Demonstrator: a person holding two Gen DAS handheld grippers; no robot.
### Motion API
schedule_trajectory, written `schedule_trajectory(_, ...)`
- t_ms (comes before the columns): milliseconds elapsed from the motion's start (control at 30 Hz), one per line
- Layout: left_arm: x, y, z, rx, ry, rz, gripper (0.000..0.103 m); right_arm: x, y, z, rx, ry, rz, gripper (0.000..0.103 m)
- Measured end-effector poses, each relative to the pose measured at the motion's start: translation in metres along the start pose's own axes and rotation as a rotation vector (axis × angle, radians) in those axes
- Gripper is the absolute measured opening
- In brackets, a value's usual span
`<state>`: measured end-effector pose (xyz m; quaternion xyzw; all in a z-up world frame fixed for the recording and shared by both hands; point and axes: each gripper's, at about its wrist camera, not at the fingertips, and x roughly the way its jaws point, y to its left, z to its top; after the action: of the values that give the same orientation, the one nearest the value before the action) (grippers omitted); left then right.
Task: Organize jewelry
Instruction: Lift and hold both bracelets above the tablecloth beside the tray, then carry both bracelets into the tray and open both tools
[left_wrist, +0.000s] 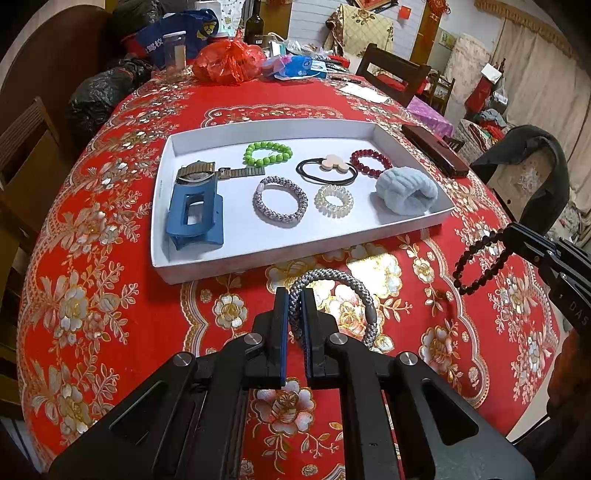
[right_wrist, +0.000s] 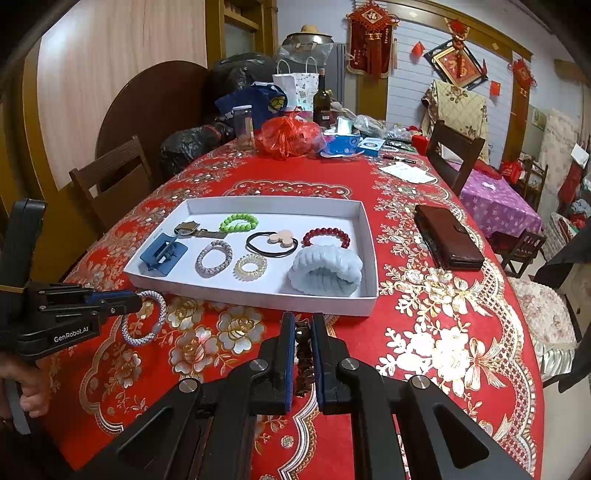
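Jewelry lies in a shallow white cardboard tray (left_wrist: 207, 260) on the red floral tablecloth (left_wrist: 110, 302), seen first from the left wrist: a bright green bead bracelet (left_wrist: 267, 153) at the far side, a gold-link wristwatch (left_wrist: 195, 172) and a blue plastic claw clip (left_wrist: 194, 218) at the left, a black elastic hair tie with a beige wooden charm (left_wrist: 327, 170) in the middle, a dark red bead bracelet (left_wrist: 371, 162) and a pale blue fluffy wristband (left_wrist: 406, 195) at the right, and a silver braided bracelet (left_wrist: 280, 199) beside a clear coil hair tie (left_wrist: 333, 201) nearer the front. Near of the tray, the left gripper (left_wrist: 294, 295) has its jaws pressed on a grey braided cord bracelet (left_wrist: 347, 291), held above the cloth. At the right edge the right gripper (left_wrist: 511, 230) pinches a black bead bracelet (left_wrist: 476, 264), which hangs in a loop. From the right wrist, the same white tray (right_wrist: 258, 295) sits mid-table with a brown leather wallet (right_wrist: 448, 238) to its right. The right gripper (right_wrist: 303, 321) is pinched shut on the dark beads (right_wrist: 303, 354) between its blue pads. At the left, the left gripper (right_wrist: 138, 299), held by a hand (right_wrist: 29, 391), clamps the grey braided bracelet (right_wrist: 146, 317) just near of the tray's front wall.
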<state>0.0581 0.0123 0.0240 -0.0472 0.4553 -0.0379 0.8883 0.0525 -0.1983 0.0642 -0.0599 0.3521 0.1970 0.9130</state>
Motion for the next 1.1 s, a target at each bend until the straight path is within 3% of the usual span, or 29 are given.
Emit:
schedule_trajectory(300, -0.001, 0.002, 0.002, -0.011, -0.001, -0.014, 0.005, -0.001, -0.004, 0.005, 0.019, -0.005, 0.017, 0.008)
schedule_trajectory(400, -0.003, 0.009, 0.013, -0.066, 0.011, -0.073, 0.005, -0.003, -0.007, 0.020, 0.022, -0.017, 0.015, 0.008)
schedule_trajectory(600, 0.001, 0.014, 0.053, -0.067, 0.000, -0.069, 0.005, 0.003, -0.016, 0.071, 0.033, -0.051, 0.040, 0.008)
schedule_trajectory(867, 0.038, 0.041, 0.113, -0.081, -0.018, -0.021, 0.005, 0.058, -0.019, 0.112, 0.066, -0.043, 0.002, 0.008)
schedule_trajectory(1100, 0.084, 0.076, 0.146, -0.189, 0.007, 0.002, 0.005, 0.120, -0.016, 0.129, 0.082, -0.002, 0.016, 0.008)
